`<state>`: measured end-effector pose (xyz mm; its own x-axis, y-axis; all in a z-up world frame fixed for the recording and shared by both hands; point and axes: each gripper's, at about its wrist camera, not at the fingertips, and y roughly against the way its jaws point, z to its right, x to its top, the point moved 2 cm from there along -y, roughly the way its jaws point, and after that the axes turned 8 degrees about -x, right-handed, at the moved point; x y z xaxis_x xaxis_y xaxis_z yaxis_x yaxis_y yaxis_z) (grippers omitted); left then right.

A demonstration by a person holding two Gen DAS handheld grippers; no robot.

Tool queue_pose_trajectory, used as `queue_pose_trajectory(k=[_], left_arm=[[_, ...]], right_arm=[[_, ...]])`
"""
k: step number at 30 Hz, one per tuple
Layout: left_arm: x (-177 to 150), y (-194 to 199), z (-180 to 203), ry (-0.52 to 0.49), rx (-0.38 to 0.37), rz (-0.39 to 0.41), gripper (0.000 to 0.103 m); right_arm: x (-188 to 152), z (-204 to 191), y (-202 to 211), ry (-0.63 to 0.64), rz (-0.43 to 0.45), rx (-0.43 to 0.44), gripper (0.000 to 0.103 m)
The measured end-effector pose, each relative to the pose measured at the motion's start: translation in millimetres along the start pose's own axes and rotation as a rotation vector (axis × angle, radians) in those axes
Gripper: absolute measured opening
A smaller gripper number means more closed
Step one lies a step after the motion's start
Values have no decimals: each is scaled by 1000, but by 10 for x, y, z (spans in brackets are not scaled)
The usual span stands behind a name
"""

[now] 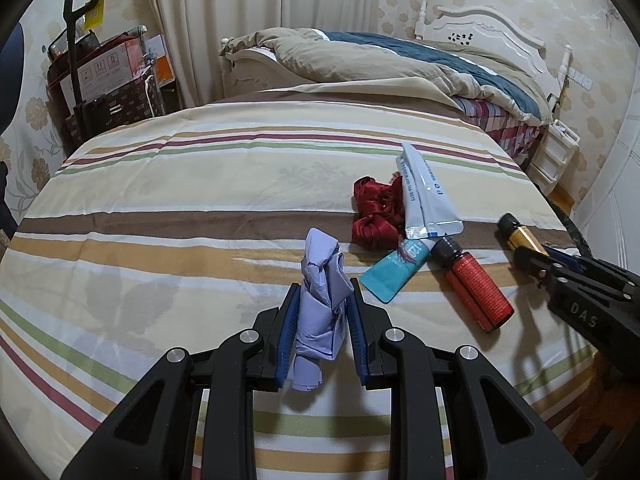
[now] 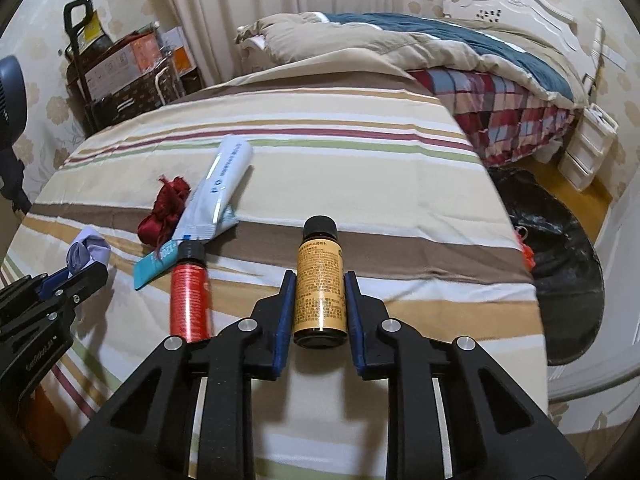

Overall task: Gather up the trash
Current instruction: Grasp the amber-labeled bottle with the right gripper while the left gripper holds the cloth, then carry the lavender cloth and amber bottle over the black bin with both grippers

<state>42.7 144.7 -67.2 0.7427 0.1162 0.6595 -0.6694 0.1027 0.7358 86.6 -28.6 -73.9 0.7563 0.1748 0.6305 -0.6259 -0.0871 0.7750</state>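
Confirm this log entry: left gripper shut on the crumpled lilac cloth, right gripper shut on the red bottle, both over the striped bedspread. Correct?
One error. The right gripper is shut on the yellow-labelled bottle, as the right wrist view shows; the red bottle lies loose on the striped bedspread beside it. The left gripper is indeed shut on the crumpled lilac cloth.

Yellow bottle (image 2: 320, 280) label print unreadable; teal sachet (image 1: 394, 270) partly covered.
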Motion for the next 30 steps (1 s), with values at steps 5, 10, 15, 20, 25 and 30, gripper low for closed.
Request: queue_pose_trajectory(k=[5, 10, 15, 20, 25, 30], left_arm=[[25, 33, 79, -9, -9, 13, 26], [72, 54, 236, -34, -27, 27, 26], [168, 48, 482, -76, -61, 41, 26], [289, 16, 858, -131, -116, 55, 26], [419, -70, 1264, -189, -168, 63, 26], [515, -187, 1700, -234, -224, 63, 26]], right_arm=[[-17, 219, 88, -50, 19, -12, 23], [-17, 444, 177, -96, 41, -27, 23], [-4, 726, 288, -148, 73, -58, 23], [19, 1057, 364, -196, 104, -101, 23], [57, 1412, 397, -247, 128, -156, 23], [100, 1730, 356, -286, 143, -202, 23]])
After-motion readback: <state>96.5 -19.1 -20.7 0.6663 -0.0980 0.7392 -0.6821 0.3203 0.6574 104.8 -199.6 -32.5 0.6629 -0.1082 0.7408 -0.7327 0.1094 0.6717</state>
